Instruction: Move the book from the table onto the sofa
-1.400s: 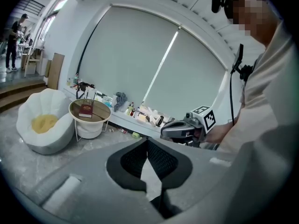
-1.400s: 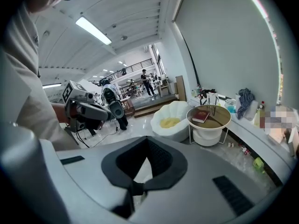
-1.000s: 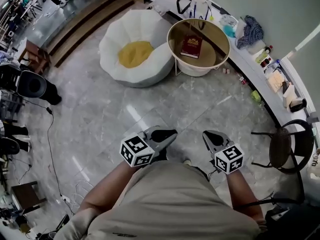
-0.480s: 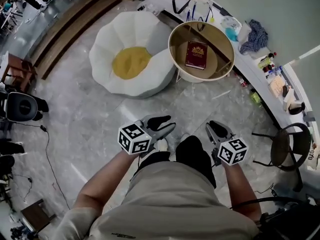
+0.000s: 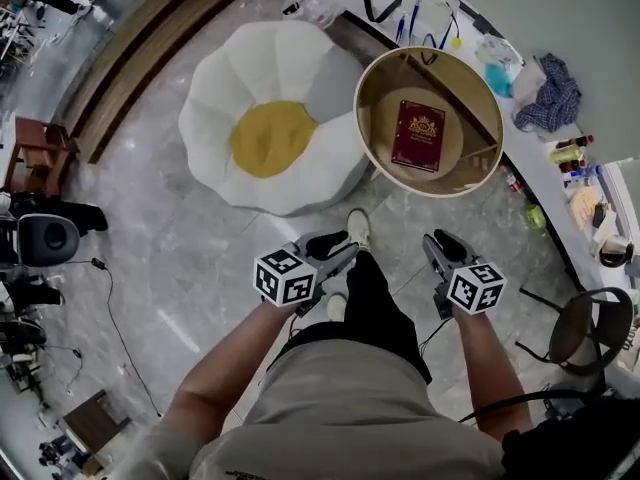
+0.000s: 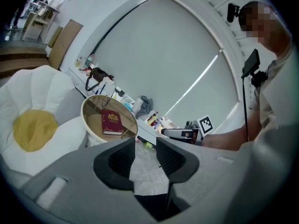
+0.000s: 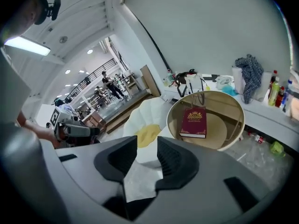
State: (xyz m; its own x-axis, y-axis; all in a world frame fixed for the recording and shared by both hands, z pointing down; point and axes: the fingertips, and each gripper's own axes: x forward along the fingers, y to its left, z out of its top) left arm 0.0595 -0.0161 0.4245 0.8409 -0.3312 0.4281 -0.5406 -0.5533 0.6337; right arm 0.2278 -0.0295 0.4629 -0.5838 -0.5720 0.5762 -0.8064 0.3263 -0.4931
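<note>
A dark red book (image 5: 419, 135) lies flat on the round glass-topped table (image 5: 431, 193). The white flower-shaped sofa (image 5: 225, 78) with a yellow middle stands just left of the table. My left gripper (image 5: 340, 243) and right gripper (image 5: 440, 240) hang above the floor, well short of both. The left gripper view shows its jaws (image 6: 145, 146) apart and empty, with the book (image 6: 111, 122) far ahead. My right gripper (image 7: 147, 146) is opening, with nothing between its jaws, and the book (image 7: 193, 122) lies beyond them.
A curved counter (image 5: 545, 163) with bottles, a blue cloth and bags runs behind the table. A black chair (image 5: 575, 328) stands at the right, an office chair (image 5: 45, 240) and cables at the left. Wooden steps (image 5: 140, 43) cross the upper left. The person's shoe (image 5: 357, 226) steps forward.
The person has walked toward the table and sofa, which now sit nearer in the head view. Both grippers came forward with them, and their jaws have parted.
</note>
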